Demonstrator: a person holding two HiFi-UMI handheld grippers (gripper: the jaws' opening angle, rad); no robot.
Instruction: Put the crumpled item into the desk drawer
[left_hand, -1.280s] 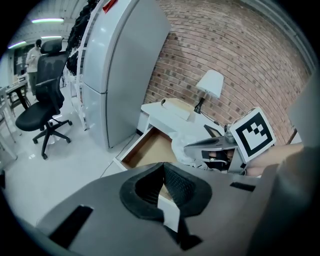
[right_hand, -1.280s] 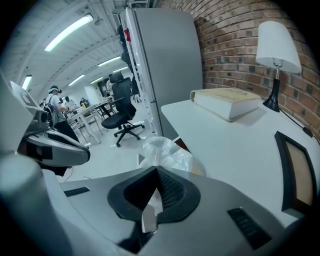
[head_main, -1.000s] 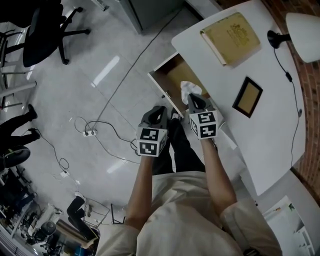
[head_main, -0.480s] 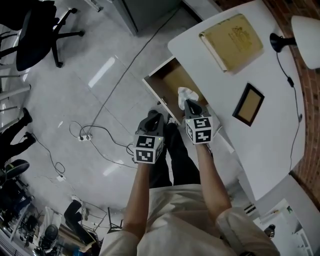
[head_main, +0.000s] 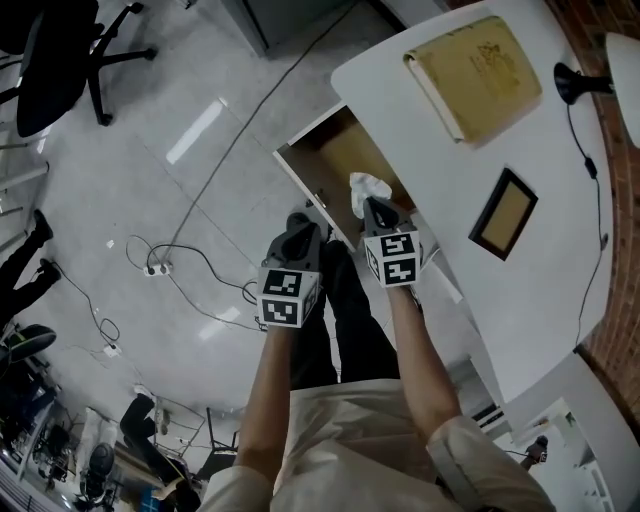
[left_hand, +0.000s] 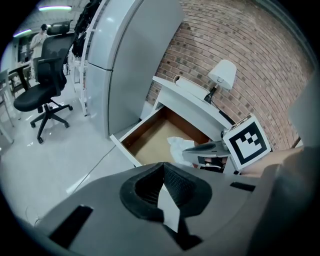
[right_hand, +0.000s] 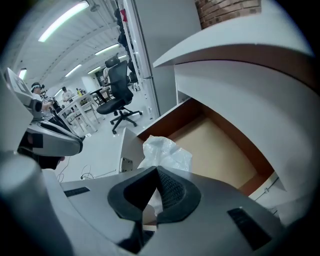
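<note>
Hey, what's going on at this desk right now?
A person holds a gripper in each hand. The right gripper is shut on a crumpled white item and holds it at the open desk drawer, not yet released. The left gripper hangs beside it, shut and empty.

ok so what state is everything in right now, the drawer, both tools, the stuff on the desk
desk drawer: pulled open
crumpled item: clamped in the right tool, held over the drawer, not released
right tool: shut on the crumpled item
left tool: shut, empty
book: closed, flat on the desk
picture frame: lying flat on the desk
</note>
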